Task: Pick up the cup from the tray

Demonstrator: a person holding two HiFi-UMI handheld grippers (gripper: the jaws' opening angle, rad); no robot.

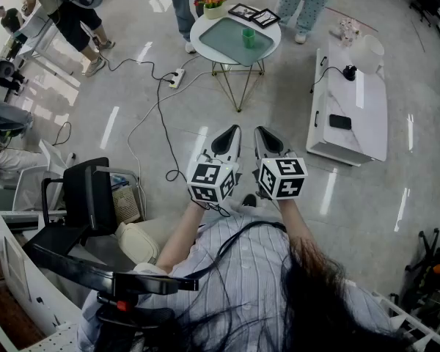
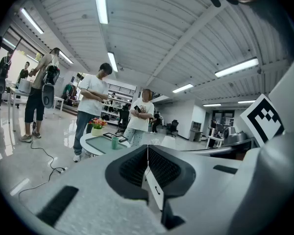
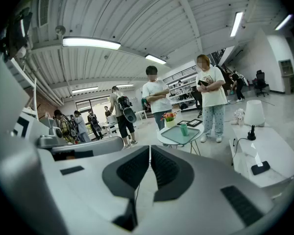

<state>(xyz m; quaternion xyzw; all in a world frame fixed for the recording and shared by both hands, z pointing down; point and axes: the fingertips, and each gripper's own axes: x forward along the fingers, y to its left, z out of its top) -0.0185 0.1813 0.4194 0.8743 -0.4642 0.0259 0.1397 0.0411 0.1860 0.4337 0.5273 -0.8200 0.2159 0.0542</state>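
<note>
A green cup [image 1: 248, 37] stands upright on a pale green tray [image 1: 231, 42] on a round white table [image 1: 270, 44] across the room. The cup [image 2: 114, 141] and tray also show far off in the left gripper view, and the cup [image 3: 183, 129] on the tray [image 3: 177, 136] in the right gripper view. My left gripper [image 1: 232, 130] and right gripper [image 1: 263, 131] are held side by side close to my body, well short of the table. Both are shut with nothing between the jaws.
A flower pot [image 1: 213, 2] and two framed pictures [image 1: 254, 14] share the round table. A low white cabinet [image 1: 350, 108] with a lamp and a phone stands to the right. Cables and a power strip [image 1: 177, 78] lie on the floor. Several people stand beyond the table; a black chair [image 1: 88, 196] is at my left.
</note>
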